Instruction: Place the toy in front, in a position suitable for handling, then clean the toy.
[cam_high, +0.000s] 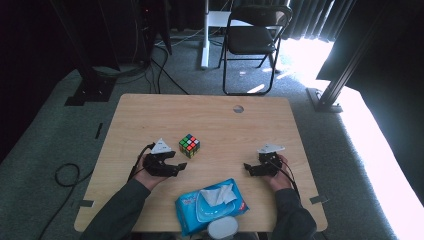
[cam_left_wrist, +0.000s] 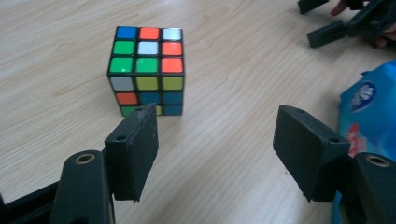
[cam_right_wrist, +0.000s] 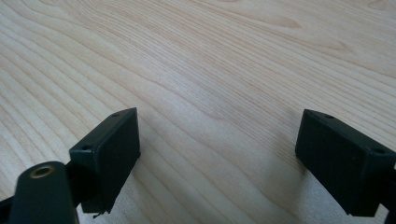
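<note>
A scrambled colour cube (cam_high: 189, 145) stands on the wooden table (cam_high: 210, 120) near its middle. My left gripper (cam_high: 180, 166) rests on the table just below and left of it, open and holding nothing. In the left gripper view the cube (cam_left_wrist: 147, 70) sits ahead of the open jaws, left of the gap, and the gripper (cam_left_wrist: 217, 154) is apart from it. My right gripper (cam_high: 248, 167) lies open on the right side of the table. Its own view has the gripper (cam_right_wrist: 219, 158) spread wide over bare wood.
A blue pack of wet wipes (cam_high: 211, 205) lies at the front edge between my forearms, with a grey round object (cam_high: 223, 229) below it. The pack (cam_left_wrist: 369, 107) edges the left gripper view. A black folding chair (cam_high: 252, 37) stands beyond the table. A small hole (cam_high: 238, 108) marks the far side.
</note>
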